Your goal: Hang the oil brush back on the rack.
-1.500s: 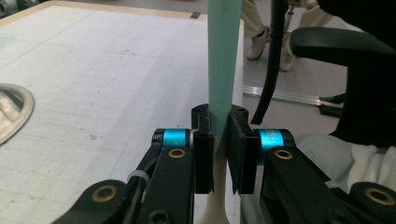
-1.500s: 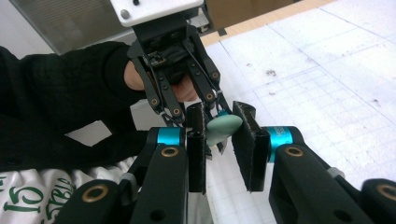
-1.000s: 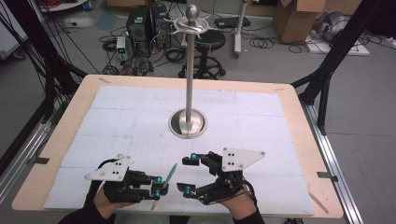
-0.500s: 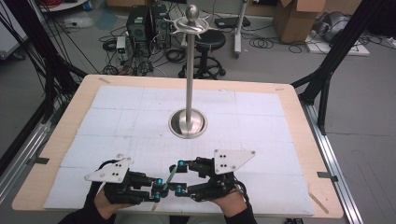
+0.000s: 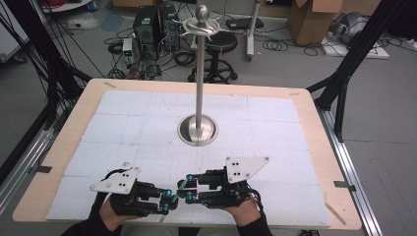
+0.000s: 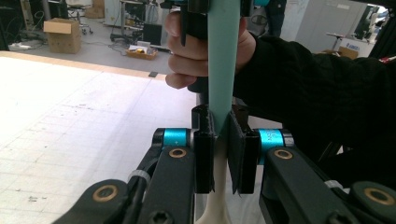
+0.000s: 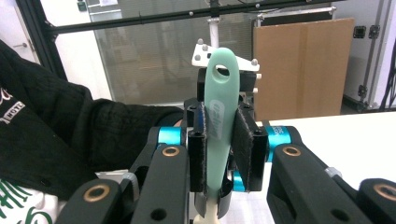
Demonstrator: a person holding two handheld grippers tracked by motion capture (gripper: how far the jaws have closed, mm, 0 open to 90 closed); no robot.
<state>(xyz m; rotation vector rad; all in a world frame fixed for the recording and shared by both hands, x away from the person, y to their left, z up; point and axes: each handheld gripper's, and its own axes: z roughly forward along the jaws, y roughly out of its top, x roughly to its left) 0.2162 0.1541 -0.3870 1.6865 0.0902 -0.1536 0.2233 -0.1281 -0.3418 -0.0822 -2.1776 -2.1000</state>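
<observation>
The left gripper (image 6: 218, 151) is clamped on a mint-green utensil handle (image 6: 223, 60) near its pale end; the right gripper (image 7: 219, 156) is closed on the same handle farther along — a shared hold above the table's (image 5: 314, 142) near edge, well short of the metal stand (image 5: 198, 73). A slip or twist is the risk, judged likely if either hand pulls before one grip is released.

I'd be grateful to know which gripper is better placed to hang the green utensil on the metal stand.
Probably the right gripper. It clamps the green utensil just below its free hanging hole. The left gripper holds lower, where green meets white. Both sit equally near the stand.
</observation>
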